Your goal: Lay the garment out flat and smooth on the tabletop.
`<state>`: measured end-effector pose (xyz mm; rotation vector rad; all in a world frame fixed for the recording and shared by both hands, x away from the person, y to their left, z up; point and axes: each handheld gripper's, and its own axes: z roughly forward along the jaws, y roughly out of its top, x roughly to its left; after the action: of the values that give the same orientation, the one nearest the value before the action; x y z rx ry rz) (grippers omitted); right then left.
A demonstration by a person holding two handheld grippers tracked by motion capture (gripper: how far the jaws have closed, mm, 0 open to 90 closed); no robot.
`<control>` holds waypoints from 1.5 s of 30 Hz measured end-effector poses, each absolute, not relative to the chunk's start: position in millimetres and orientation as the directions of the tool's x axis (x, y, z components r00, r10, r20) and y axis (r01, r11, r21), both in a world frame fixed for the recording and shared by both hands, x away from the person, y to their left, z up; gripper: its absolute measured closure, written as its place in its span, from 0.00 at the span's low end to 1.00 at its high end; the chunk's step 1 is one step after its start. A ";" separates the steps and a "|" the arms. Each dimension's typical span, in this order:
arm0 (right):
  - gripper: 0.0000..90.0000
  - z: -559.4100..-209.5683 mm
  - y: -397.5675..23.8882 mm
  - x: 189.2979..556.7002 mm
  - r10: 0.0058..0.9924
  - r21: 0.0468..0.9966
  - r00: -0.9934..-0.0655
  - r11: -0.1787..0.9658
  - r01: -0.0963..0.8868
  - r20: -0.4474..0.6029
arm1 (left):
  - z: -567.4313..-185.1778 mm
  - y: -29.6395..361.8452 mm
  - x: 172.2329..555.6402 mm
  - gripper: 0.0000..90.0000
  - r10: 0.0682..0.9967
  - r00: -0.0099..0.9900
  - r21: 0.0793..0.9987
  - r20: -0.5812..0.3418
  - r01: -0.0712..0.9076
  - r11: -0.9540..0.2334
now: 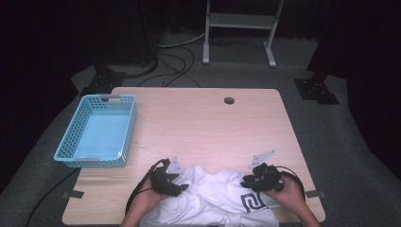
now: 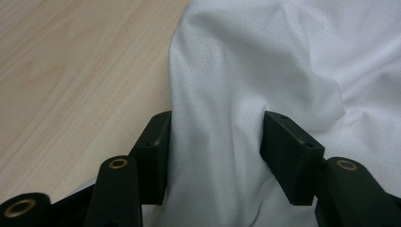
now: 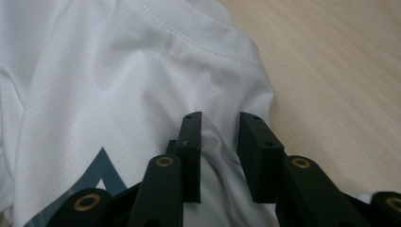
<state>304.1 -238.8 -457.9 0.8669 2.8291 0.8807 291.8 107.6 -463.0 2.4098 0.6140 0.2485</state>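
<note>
A white shirt (image 1: 213,194) with a dark printed logo (image 1: 253,203) lies crumpled at the near edge of the wooden table (image 1: 198,118). My left gripper (image 1: 182,187) is at the shirt's left side. In the left gripper view a raised fold of the shirt (image 2: 265,56) fills the gap of the left gripper (image 2: 215,137), both pads pressing on it. My right gripper (image 1: 247,182) is at the shirt's right side. In the right gripper view the right gripper (image 3: 220,142) pinches a narrow ridge of the shirt (image 3: 118,71) near a stitched hem.
A light blue plastic basket (image 1: 97,130) stands at the table's left edge. A round cable hole (image 1: 229,100) sits near the far edge. Bare wood stretches between the shirt and the far edge. Cables and a metal stand base lie on the floor beyond.
</note>
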 end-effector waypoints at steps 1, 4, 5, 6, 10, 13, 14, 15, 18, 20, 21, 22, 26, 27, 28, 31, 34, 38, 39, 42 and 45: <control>0.73 -456.9 -237.7 302.8 0.527 0.530 -0.844 0.688 0.495 0.104 | -462.2 107.3 292.0 0.47 0.484 0.875 0.616 0.029 0.365 -0.698; 0.65 -451.5 -240.9 308.0 0.538 0.555 -0.836 0.667 0.497 0.103 | -456.3 105.9 297.1 0.43 0.490 0.871 0.630 0.041 0.358 -0.689; 0.62 -449.6 -242.9 311.6 0.552 0.567 -0.829 0.654 0.500 0.094 | -454.0 104.8 299.7 0.43 0.485 0.873 0.636 0.037 0.354 -0.685; 0.59 -448.5 -244.2 315.0 0.561 0.568 -0.822 0.648 0.507 0.094 | -452.4 102.9 301.9 0.44 0.481 0.876 0.639 0.037 0.350 -0.685; 0.55 -455.6 -243.5 326.1 0.540 0.528 -0.834 0.679 0.510 0.110 | -450.5 96.4 312.1 0.55 0.474 0.880 0.612 0.029 0.359 -0.704; 0.65 -458.3 -244.8 328.7 0.539 0.534 -0.830 0.664 0.523 0.143 | -450.1 94.3 316.4 0.67 0.474 0.880 0.606 0.010 0.372 -0.703; 0.71 -458.3 -244.1 328.6 0.535 0.533 -0.832 0.666 0.522 0.146 | -450.3 93.1 317.0 0.70 0.467 0.884 0.602 0.009 0.368 -0.709; 0.79 -458.2 -242.9 327.8 0.529 0.532 -0.836 0.670 0.517 0.146 | -450.0 92.4 317.5 0.74 0.459 0.888 0.595 0.013 0.362 -0.717; 0.94 -458.0 -240.5 327.6 0.511 0.520 -0.846 0.687 0.508 0.152 | -447.7 91.8 317.7 0.85 0.444 0.896 0.599 0.019 0.345 -0.722; 0.96 -454.8 -243.1 328.3 0.512 0.534 -0.844 0.675 0.510 0.159 | -443.6 93.3 317.6 0.89 0.444 0.896 0.609 0.029 0.336 -0.719; 0.96 -451.9 -244.9 328.5 0.517 0.543 -0.840 0.664 0.514 0.163 | -441.1 94.5 317.9 0.90 0.443 0.896 0.613 0.033 0.332 -0.717; 0.96 -448.6 -246.6 329.1 0.517 0.553 -0.840 0.656 0.513 0.164 | -438.8 95.3 318.0 0.91 0.445 0.895 0.616 0.038 0.329 -0.715; 0.97 -432.6 -250.1 330.0 0.513 0.582 -0.844 0.643 0.498 0.156 | -429.8 97.9 319.8 0.94 0.448 0.892 0.631 0.056 0.316 -0.709; 0.97 -428.3 -250.2 329.8 0.513 0.587 -0.845 0.641 0.494 0.151 | -427.2 98.2 320.2 0.95 0.450 0.891 0.636 0.057 0.315 -0.705; 0.97 -424.3 -250.5 329.8 0.511 0.594 -0.847 0.640 0.487 0.145 | -424.5 98.4 320.8 0.96 0.449 0.891 0.638 0.065 0.309 -0.705; 0.97 -413.5 -251.5 330.4 0.502 0.615 -0.853 0.631 0.473 0.141 | -418.4 98.1 322.8 0.99 0.442 0.895 0.641 0.069 0.300 -0.707; 0.97 -407.5 -251.9 330.7 0.495 0.618 -0.858 0.635 0.464 0.135 | -418.2 97.3 325.8 0.95 0.435 0.899 0.635 0.054 0.305 -0.709; 0.97 -410.4 -252.8 332.6 0.499 0.605 -0.856 0.642 0.471 0.136 | -430.1 96.3 336.2 0.77 0.429 0.903 0.603 0.003 0.341 -0.721; 0.97 -411.9 -253.3 333.0 0.501 0.602 -0.854 0.641 0.475 0.140 | -433.9 95.7 338.2 0.74 0.430 0.903 0.598 -0.007 0.349 -0.722; 0.97 -415.1 -255.2 333.5 0.501 0.600 -0.852 0.638 0.482 0.153 | -442.8 93.8 343.3 0.72 0.422 0.906 0.588 -0.040 0.362 -0.723; 0.97 -416.2 -256.1 332.9 0.499 0.601 -0.852 0.637 0.483 0.157 | -447.2 92.0 346.3 0.73 0.418 0.907 0.583 -0.059 0.371 -0.723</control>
<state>332.9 -256.1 -416.2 0.8461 2.8200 1.0251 346.3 92.0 -447.2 2.4551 0.5629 0.1016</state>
